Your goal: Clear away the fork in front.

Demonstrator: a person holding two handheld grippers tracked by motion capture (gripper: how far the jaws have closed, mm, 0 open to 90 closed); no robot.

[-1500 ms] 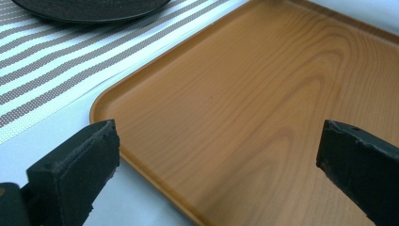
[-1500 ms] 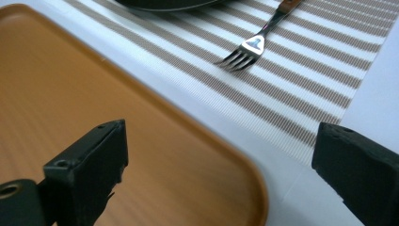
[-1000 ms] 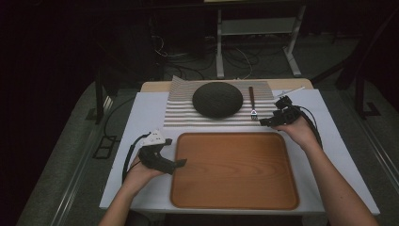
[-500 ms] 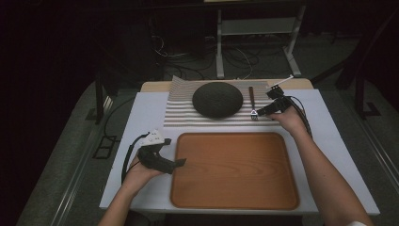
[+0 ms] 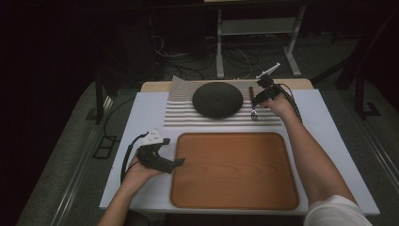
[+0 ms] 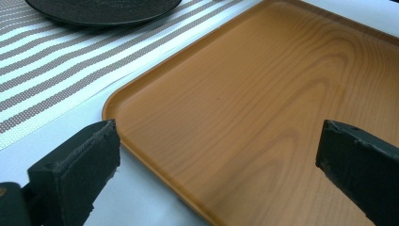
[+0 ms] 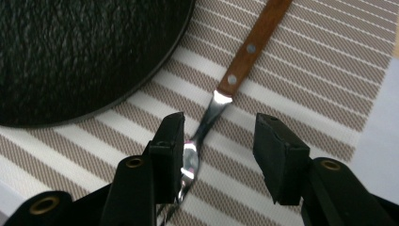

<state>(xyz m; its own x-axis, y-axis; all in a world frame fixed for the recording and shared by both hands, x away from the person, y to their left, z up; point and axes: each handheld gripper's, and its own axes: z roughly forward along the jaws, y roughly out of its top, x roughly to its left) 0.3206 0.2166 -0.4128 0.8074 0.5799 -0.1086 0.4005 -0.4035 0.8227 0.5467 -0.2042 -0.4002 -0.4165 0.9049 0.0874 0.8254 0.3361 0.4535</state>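
- The wooden tray (image 5: 234,169) lies bare at the near middle of the white table top (image 5: 329,141), with open white margin at its 3 and 9 o'clock and a narrow strip of table along its near edge
- The striped placemat (image 5: 188,113) lies at the tray's 12 o'clock, its near edge just beyond the tray's far rim; the dark round plate (image 5: 217,99) sits on the mat's middle
- The fork (image 7: 230,80) lies flat on the mat at the plate's 3 o'clock — close beside the plate's rim but apart from it, its wooden handle pointing away from the person
- The right gripper (image 5: 259,97) reaches out on a nearly straight forearm to the far right of the mat and points down at the fork; its jaws have just been closing and now stand partly open, astride the fork's shiny metal neck, one pad right against the metal, the other clear of it — nothing is clamped
- The left gripper (image 5: 176,162) rests low at the tray's 9 o'clock, wrist on the table, pointing across the tray's left rim; its jaws stand wide apart with nothing between them
- The tray has rounded corners, a low raised lip and visible wood grain; the mat is woven in brown and cream stripes; the plate looks matt and rough; the fork's handle carries two rivets
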